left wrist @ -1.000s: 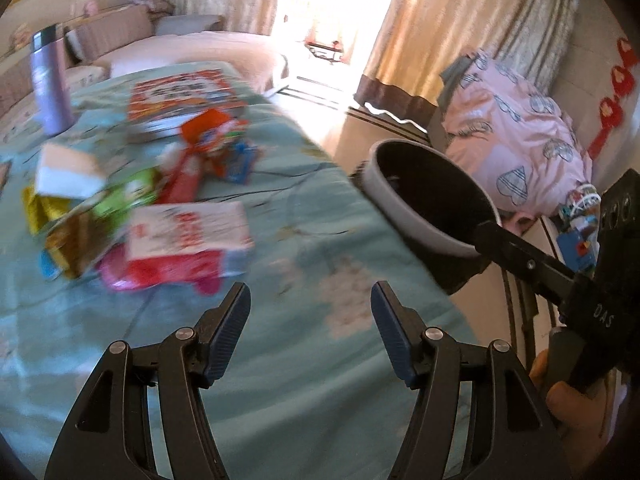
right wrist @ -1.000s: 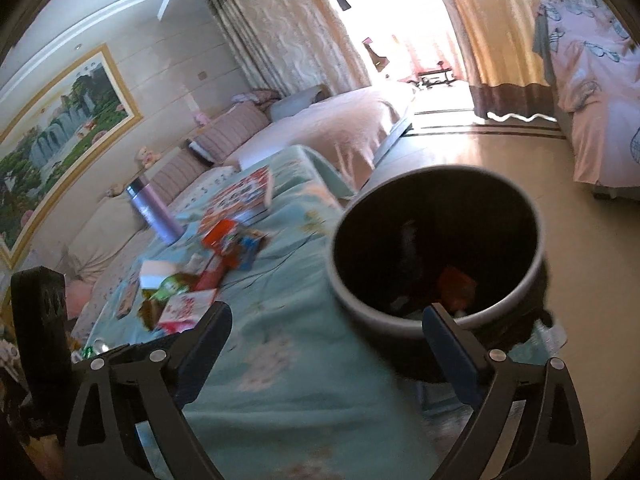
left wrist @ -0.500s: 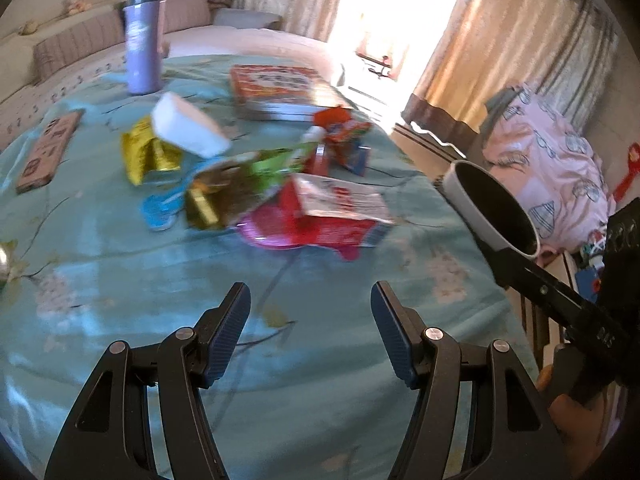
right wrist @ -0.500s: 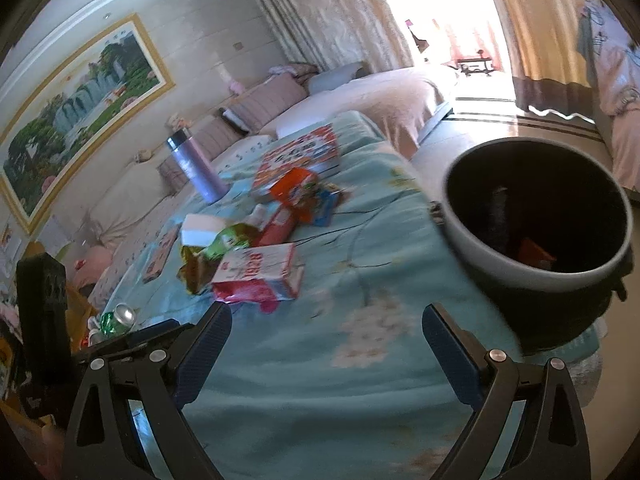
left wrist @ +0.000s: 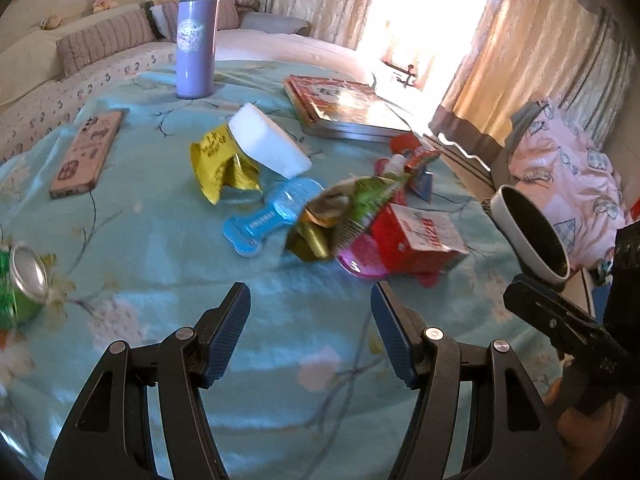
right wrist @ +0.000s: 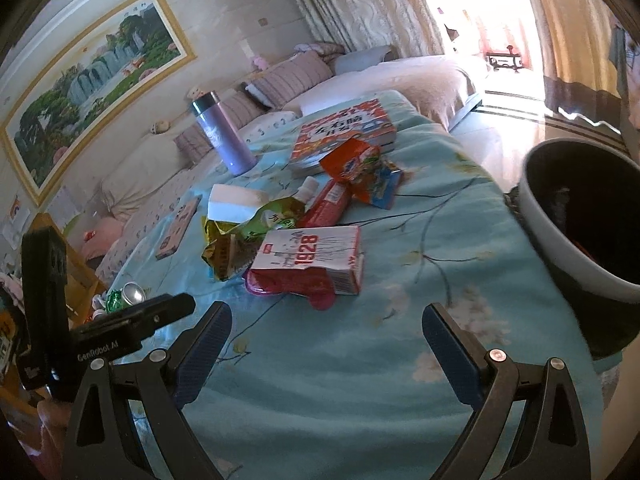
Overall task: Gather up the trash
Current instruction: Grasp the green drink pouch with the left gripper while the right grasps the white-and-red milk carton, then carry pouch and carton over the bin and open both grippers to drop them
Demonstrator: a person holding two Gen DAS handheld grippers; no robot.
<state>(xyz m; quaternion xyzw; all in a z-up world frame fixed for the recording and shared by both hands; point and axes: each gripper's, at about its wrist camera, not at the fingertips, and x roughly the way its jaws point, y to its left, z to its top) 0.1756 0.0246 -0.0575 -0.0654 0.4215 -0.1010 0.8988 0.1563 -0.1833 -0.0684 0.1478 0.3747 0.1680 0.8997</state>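
Both grippers are seen over a table under a teal cloth point(left wrist: 132, 240). The left gripper point(left wrist: 311, 322) is held with jaws apart, nothing between them. The right gripper point(right wrist: 326, 342) is held wide open, also empty.

Trash is heaped mid-table, ahead of both grippers: a red-and-white carton point(right wrist: 310, 258) lying on a pink wrapper point(right wrist: 288, 288), a green pouch point(left wrist: 362, 204) touching the carton, a yellow packet point(left wrist: 220, 162), a white block point(left wrist: 268, 142) propped on it, a blue piece point(left wrist: 272, 214), and an orange wrapper point(right wrist: 352, 160) farther back. A green can point(left wrist: 18, 284) lies apart at the left table edge.

A bin point(right wrist: 580, 216), dark inside with a pale rim, stands off the table's right edge. A bottle point(left wrist: 196, 40) is upright at the far side, a book point(left wrist: 344, 106) near it, a phone point(left wrist: 88, 152) flat on the left.
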